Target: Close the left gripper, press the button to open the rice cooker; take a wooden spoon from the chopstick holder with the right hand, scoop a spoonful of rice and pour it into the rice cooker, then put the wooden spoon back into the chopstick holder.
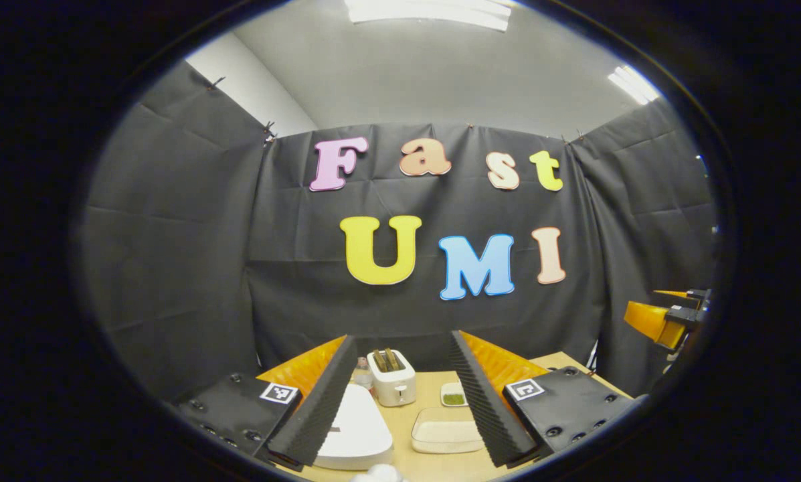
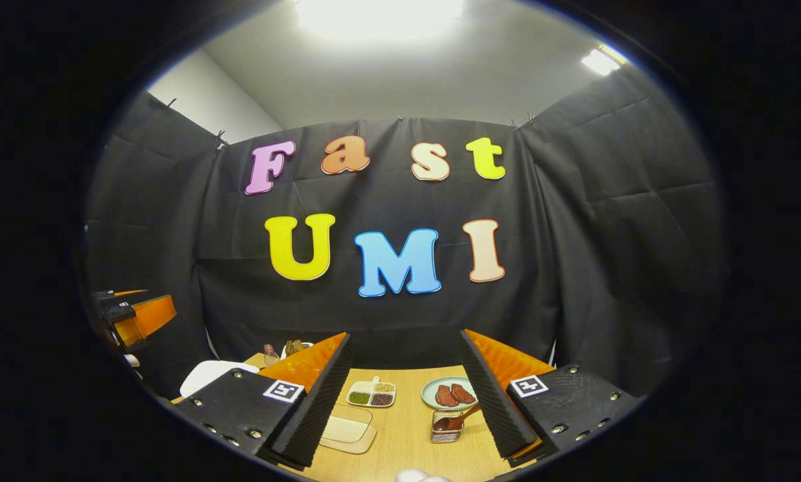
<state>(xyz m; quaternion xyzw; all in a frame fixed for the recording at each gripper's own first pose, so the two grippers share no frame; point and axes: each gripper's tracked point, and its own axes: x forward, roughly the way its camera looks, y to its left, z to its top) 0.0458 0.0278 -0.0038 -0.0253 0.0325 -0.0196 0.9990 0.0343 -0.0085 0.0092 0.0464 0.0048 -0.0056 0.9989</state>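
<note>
The white rice cooker (image 1: 353, 428) sits low between the fingers of my left gripper (image 1: 402, 338), lid down; the jaws stand wide apart and hold nothing. A clear tray of rice (image 1: 447, 432) lies just right of the cooker. In the right gripper view, a small chopstick holder (image 2: 446, 428) with a wooden spoon (image 2: 457, 420) leaning in it stands on the table, near the right finger of my right gripper (image 2: 405, 335), which is open and above the table. The rice tray (image 2: 346, 428) lies by its left finger, and the rice cooker (image 2: 209, 375) is further left.
A white toaster (image 1: 392, 378) stands behind the cooker, beside a small dish of green beans (image 1: 454, 396). A divided dish of beans (image 2: 371, 393) and a plate of meat (image 2: 450, 393) sit at the back of the wooden table (image 2: 407, 442). Black cloth walls enclose the booth.
</note>
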